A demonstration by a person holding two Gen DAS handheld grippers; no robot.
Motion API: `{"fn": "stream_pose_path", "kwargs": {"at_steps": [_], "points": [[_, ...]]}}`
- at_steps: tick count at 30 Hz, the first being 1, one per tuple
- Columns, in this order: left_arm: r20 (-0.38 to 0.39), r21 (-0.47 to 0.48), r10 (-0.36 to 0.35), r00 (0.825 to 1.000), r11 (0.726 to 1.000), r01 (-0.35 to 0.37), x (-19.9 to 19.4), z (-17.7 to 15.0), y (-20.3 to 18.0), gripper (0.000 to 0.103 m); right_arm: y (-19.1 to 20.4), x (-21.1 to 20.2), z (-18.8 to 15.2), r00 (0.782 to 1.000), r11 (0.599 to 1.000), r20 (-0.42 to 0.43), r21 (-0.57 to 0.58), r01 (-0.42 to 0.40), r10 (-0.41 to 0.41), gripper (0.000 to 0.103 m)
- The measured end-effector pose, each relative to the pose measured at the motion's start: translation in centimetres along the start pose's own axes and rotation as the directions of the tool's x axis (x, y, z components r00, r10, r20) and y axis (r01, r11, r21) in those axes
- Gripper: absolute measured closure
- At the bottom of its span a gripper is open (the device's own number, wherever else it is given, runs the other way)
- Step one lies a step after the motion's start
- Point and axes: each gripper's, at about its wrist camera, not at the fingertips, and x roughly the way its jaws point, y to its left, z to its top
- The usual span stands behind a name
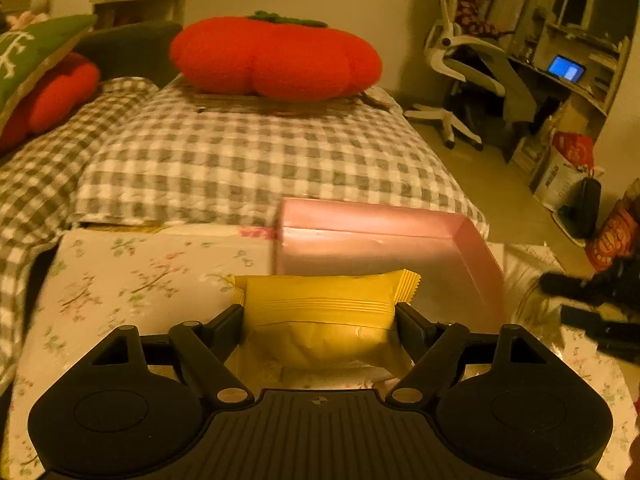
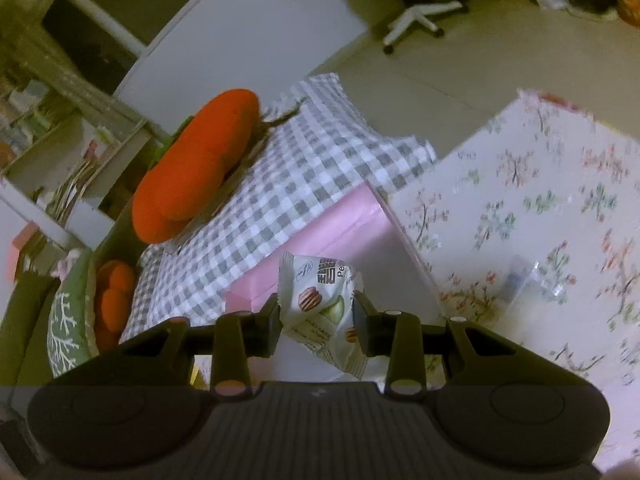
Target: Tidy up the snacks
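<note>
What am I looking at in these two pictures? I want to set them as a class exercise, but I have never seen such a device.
There is no robot here. A person holds a hand-held two-finger gripper in each hand, and a wide-angle camera on each looks forward along its fingers, so the black shape at the bottom of each picture is the tool itself.

The left wrist picture shows the left gripper clamped on a yellow snack packet. The right wrist picture, strongly tilted, shows the right gripper clamped on a white biscuit packet.

Both hang over a table under a floral tablecloth, beside an open pink box that looks empty as far as it shows. Behind stands a bed with a grey checked cover and a tomato-shaped cushion.
</note>
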Motion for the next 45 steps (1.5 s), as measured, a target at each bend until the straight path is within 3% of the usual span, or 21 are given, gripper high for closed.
{"fn": "stream_pose_path", "kwargs": {"at_steps": [5,14,17,21,26,34,42,45], "points": [[-0.019,0.014,0.01,1.0,1.0,-0.01,2.2,0.0,-0.6,0.023,-1.1,0.8,-0.1,0.999,0.999,-0.031,0.028,0.022,-0.021,0.069],[-0.047,0.001,-0.001,0.999,1.0,0.001,4.3,0.1,-1.1,0.018,-0.2,2.5,-0.4,0.996,0.996,-0.058,-0.056,0.068,-0.071,0.068],[-0.055,-0.01,-0.014,0.998,1.0,0.013,4.4,0.1,-1.1,0.017,0.3,2.3,-0.5,0.997,0.995,-0.049,-0.08,0.061,-0.065,0.062],[-0.032,-0.036,-0.029,0.999,0.999,0.028,3.0,0.5,-0.4,0.013,0.9,1.0,-0.1,0.999,0.994,-0.012,-0.104,0.038,-0.04,0.039],[-0.009,-0.122,-0.046,0.999,0.992,0.045,0.5,0.6,1.6,0.012,0.8,-0.6,0.5,1.0,0.996,0.006,-0.084,0.029,-0.028,0.037],[-0.106,-0.185,-0.058,0.993,0.982,0.037,-2.5,-2.5,3.6,0.012,1.8,-2.3,-0.1,0.996,0.978,-0.012,-0.187,0.089,-0.093,0.028],[-0.195,-0.129,-0.115,0.974,0.987,0.091,-3.4,-6.4,1.7,0.012,1.3,-2.5,-3.9,0.977,0.939,-0.127,-0.323,0.12,-0.169,0.024],[-0.222,-0.089,-0.105,0.969,0.992,0.087,-2.9,-7.4,0.6,0.012,0.8,-2.5,-5.6,0.965,0.918,-0.187,-0.382,0.103,-0.186,0.024]]}}
